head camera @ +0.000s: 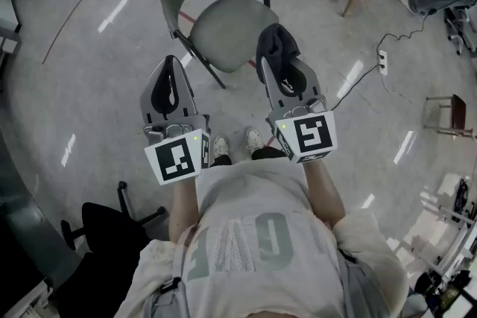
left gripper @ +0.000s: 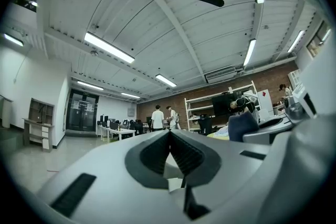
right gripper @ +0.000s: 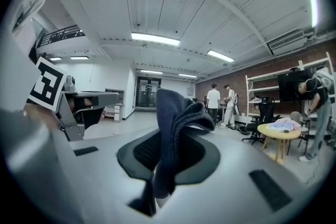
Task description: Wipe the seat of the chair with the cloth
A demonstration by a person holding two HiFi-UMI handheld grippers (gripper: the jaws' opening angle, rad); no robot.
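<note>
my right gripper (head camera: 273,62) clamped on the dark cloth (head camera: 278,39) | cloth bunched over chair (head camera: 223,30) seat's right edge | left gripper (head camera: 171,65) closed, empty

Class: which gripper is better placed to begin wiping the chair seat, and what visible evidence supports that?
Right. The right gripper is shut on the dark cloth, which overlaps the chair seat in the head view. The left gripper is shut and empty, over floor.

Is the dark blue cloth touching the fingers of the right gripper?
Touching. The right gripper view shows the dark blue cloth pinched between the fingers of the right gripper.
</note>
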